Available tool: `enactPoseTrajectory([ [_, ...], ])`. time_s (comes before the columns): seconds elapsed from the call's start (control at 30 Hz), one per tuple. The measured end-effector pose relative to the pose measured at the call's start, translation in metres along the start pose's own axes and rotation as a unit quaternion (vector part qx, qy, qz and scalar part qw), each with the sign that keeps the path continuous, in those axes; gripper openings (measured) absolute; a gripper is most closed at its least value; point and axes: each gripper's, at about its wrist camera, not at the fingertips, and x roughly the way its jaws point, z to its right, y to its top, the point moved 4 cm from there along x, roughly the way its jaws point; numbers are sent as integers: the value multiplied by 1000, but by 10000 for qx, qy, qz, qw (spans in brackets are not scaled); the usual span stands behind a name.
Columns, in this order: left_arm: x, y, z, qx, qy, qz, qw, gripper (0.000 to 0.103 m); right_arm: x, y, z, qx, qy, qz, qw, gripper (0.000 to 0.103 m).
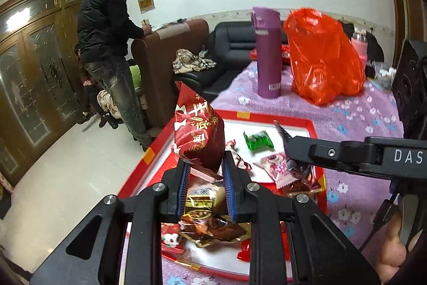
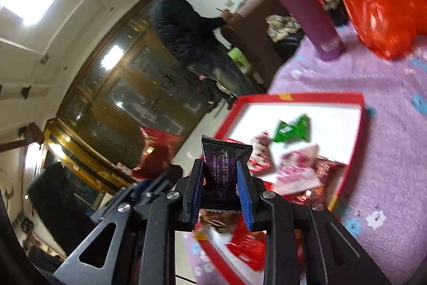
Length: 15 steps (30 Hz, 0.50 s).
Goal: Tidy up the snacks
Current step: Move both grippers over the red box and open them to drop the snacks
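Note:
My left gripper [image 1: 205, 164] is shut on a dark red snack packet [image 1: 198, 135], which stands up above the left side of a red-rimmed white tray [image 1: 267, 115]. Loose snacks lie in the tray: a green candy [image 1: 258, 140], a pink packet [image 1: 277, 168] and a shiny brown packet [image 1: 210, 229]. My right gripper [image 2: 220, 164] is shut on a dark purple packet [image 2: 226, 159] held over the tray [image 2: 293, 96]. It reaches in from the right in the left wrist view, as my right gripper [image 1: 289, 148]. The red packet [image 2: 157, 154] shows blurred at the left.
The tray lies on a purple floral tablecloth [image 1: 360, 119]. Behind it stand a purple flask [image 1: 268, 52], an orange plastic bag [image 1: 323, 55] and a pink bottle [image 1: 359, 44]. A person [image 1: 106, 39] stands on the floor to the left by a brown chair [image 1: 170, 66].

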Motion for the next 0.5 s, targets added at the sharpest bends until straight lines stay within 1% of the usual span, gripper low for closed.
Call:
enactPoseTrajectory([
  [0.1,7,-5,8,56,-12,-138,9999,22,6,-5,11,171,-29,-107,9998,26],
  [0.2,8,-5,11,88,10,-167,9998,22,10,-7,13,171,-79,-156,9997,26],
  [0.27,8,-3,11,115,43,-157,9998,22,9,-8,12,160,-97,-136,9997,26],
  [0.37,8,-2,8,88,77,-160,9998,22,6,-7,9,-10,-276,-14,9996,26],
  [0.5,7,-3,2,66,153,-148,9998,22,7,-8,9,-8,-275,-28,9996,26],
])
